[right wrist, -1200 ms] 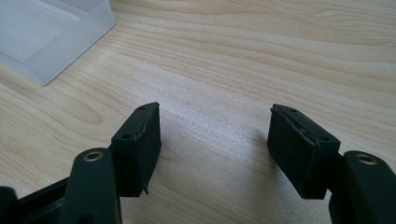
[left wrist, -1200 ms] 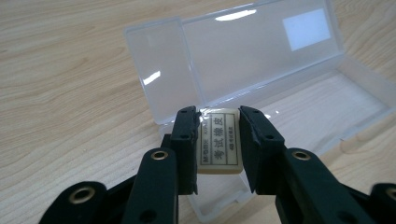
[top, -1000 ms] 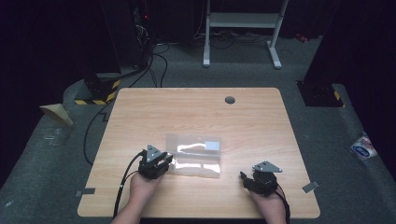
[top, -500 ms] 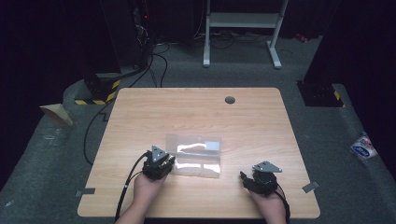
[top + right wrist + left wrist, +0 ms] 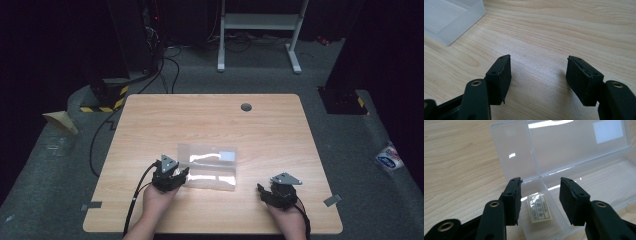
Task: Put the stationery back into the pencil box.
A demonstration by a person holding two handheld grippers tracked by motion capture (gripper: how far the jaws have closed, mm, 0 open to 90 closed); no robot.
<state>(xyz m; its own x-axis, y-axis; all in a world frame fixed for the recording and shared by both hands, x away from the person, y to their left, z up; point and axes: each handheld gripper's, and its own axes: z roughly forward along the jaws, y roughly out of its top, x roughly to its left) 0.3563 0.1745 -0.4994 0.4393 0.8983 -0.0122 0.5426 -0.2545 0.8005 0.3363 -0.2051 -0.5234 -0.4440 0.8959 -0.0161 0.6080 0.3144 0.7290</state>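
so the wooden tabletop (image 5: pixel 210 120) carries one clear plastic box (image 5: pixel 207 167), lying open near the person's edge with its lid (image 5: pixel 564 147) folded back flat. the left gripper (image 5: pixel 170 175) sits at the box's left end, and the right gripper (image 5: pixel 277 192) rests well apart on bare wood to the right.

in the left gripper view the fingers (image 5: pixel 515 200) have just been opening and now stand partly apart, with nothing pressed between them. they straddle the small left compartment, just above its thin divider wall. a small white packet (image 5: pixel 539 207) with printed text lies flat on that compartment's floor, below and between the fingers and free of them.

in the right gripper view the fingers (image 5: pixel 501 75) stand well apart over empty wood, holding nothing, with a corner of the box at the upper left.

the risk from here, as i judge it, is the box itself. it looks light and nothing pins it down, so a finger catching the divider or the rim as the left hand lifts away could drag or tip it and spill the packet. closing the lid one-handed could slide it too.
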